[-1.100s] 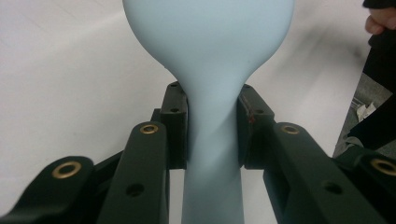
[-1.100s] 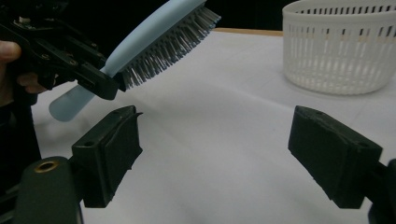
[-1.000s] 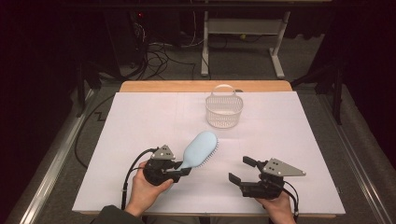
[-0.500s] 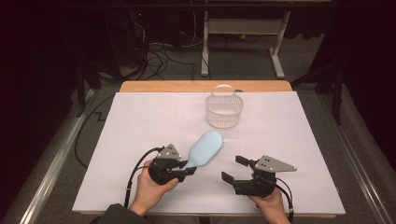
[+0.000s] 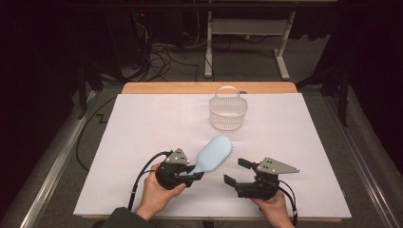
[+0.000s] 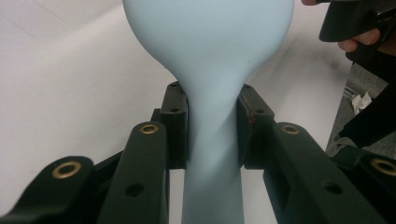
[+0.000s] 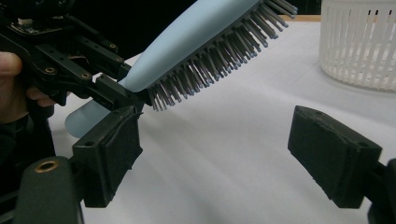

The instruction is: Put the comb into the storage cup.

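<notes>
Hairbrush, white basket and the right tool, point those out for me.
hairbrush (image 5: 214,153), high view, back of its head
white basket (image 5: 228,116), high view, front wall
right tool (image 5: 238,171), high view, between its open jaws

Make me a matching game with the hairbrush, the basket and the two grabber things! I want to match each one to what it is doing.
Things:
1. hairbrush
2. basket
3. left gripper
4. right gripper

States:
A. jaws open, nothing between them
B. stands alone at the far side of the table
C. lifted off the table, bristles facing down
D. clamped on a light blue handle

Right pairs: 1-C, 2-B, 3-D, 4-A
</notes>
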Action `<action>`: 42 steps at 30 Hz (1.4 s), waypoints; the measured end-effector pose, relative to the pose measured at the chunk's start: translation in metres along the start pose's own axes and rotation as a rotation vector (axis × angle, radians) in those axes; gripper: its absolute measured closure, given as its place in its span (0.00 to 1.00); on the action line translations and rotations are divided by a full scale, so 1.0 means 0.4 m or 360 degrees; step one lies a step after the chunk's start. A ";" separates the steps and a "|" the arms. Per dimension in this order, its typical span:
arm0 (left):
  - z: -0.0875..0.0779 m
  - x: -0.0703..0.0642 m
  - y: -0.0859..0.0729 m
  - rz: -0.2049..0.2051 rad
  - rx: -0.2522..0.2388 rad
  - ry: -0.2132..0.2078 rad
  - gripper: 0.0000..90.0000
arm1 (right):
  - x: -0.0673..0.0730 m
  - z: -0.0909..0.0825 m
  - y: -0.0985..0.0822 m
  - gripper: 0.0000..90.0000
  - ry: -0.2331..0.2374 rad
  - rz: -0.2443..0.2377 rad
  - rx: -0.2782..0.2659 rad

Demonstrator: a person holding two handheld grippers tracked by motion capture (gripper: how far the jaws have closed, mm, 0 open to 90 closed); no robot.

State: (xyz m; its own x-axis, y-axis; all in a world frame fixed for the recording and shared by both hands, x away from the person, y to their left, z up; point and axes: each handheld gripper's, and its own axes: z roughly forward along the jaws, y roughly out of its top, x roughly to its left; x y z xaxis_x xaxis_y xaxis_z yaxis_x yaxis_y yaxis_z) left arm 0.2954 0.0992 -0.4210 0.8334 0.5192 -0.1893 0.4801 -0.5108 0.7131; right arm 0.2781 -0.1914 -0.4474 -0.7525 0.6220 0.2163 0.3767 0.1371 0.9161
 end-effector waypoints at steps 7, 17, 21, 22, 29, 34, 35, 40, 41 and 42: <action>0.012 -0.012 0.005 0.0031 -0.0001 -0.0011 0.77 | 0.008 0.010 0.000 0.20 0.0021 -0.0006 0.0012; 0.023 -0.024 0.014 0.0062 0.0001 -0.0029 0.77 | 0.018 0.037 0.005 0.20 0.0062 0.0000 0.0023; 0.028 -0.034 0.019 0.0085 0.0003 -0.0024 0.77 | 0.020 0.040 0.008 0.20 0.0070 0.0009 0.0017; 0.029 -0.036 0.020 0.0096 0.0008 -0.0027 0.77 | 0.019 0.040 0.009 0.20 0.0074 0.0014 0.0014; 0.038 -0.043 0.025 0.0103 0.0021 -0.0029 0.77 | 0.013 0.043 0.012 0.20 0.0098 0.0057 -0.0003; 0.047 -0.052 0.030 0.0127 0.0017 -0.0044 0.77 | 0.010 0.048 0.014 0.20 0.0106 0.0073 -0.0006; 0.049 -0.054 0.032 0.0128 0.0012 -0.0046 0.77 | 0.009 0.050 0.014 0.20 0.0107 0.0074 -0.0005; 0.054 -0.064 0.039 0.0150 0.0009 -0.0051 0.77 | 0.007 0.053 0.016 0.19 0.0113 0.0078 -0.0007; 0.054 -0.064 0.040 0.0150 0.0008 -0.0050 0.77 | 0.007 0.053 0.017 0.19 0.0113 0.0078 -0.0009; 0.054 -0.064 0.041 0.0149 0.0009 -0.0052 0.77 | 0.006 0.053 0.017 0.19 0.0115 0.0083 -0.0011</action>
State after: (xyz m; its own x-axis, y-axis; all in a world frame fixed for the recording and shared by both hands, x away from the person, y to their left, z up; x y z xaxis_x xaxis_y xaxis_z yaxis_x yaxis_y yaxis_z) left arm 0.2877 0.0628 -0.4190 0.8832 0.4464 -0.1438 0.4010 -0.5598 0.7251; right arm 0.2903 -0.1726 -0.4477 -0.7690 0.5709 0.2877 0.4131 0.1003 0.9051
